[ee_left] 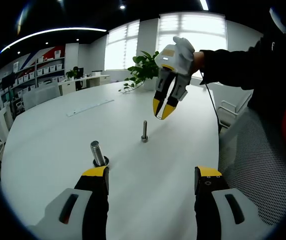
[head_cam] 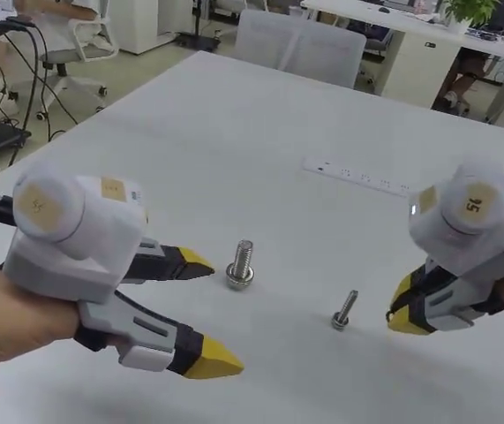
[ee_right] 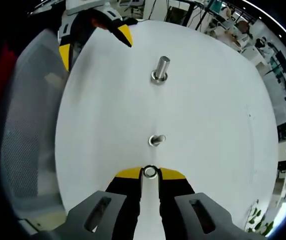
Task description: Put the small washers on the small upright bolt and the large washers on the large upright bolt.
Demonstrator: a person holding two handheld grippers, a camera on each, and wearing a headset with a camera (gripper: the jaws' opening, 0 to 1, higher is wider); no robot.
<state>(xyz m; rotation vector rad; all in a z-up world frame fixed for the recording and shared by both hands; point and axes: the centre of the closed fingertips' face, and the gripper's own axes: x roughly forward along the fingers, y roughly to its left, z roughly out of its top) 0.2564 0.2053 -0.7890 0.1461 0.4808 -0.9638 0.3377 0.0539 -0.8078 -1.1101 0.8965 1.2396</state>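
The large bolt (head_cam: 242, 259) stands upright mid-table with a metal ring around its foot. The small bolt (head_cam: 344, 310) stands to its right, leaning a little. My left gripper (head_cam: 207, 309) hovers left of the large bolt, open and holding nothing. My right gripper (head_cam: 402, 309) hangs just right of the small bolt. In the right gripper view it (ee_right: 150, 173) is shut on a small washer (ee_right: 150, 172), close above the small bolt (ee_right: 156, 140), with the large bolt (ee_right: 160, 69) beyond. The left gripper view has the large bolt (ee_left: 97, 152), small bolt (ee_left: 145, 131) and right gripper (ee_left: 162, 110).
A white power strip (head_cam: 357, 177) lies on the table (head_cam: 234, 150) behind the bolts. Office chairs (head_cam: 300, 44) stand past the far edge. A potted plant (ee_left: 143, 70) sits at the table's far end in the left gripper view.
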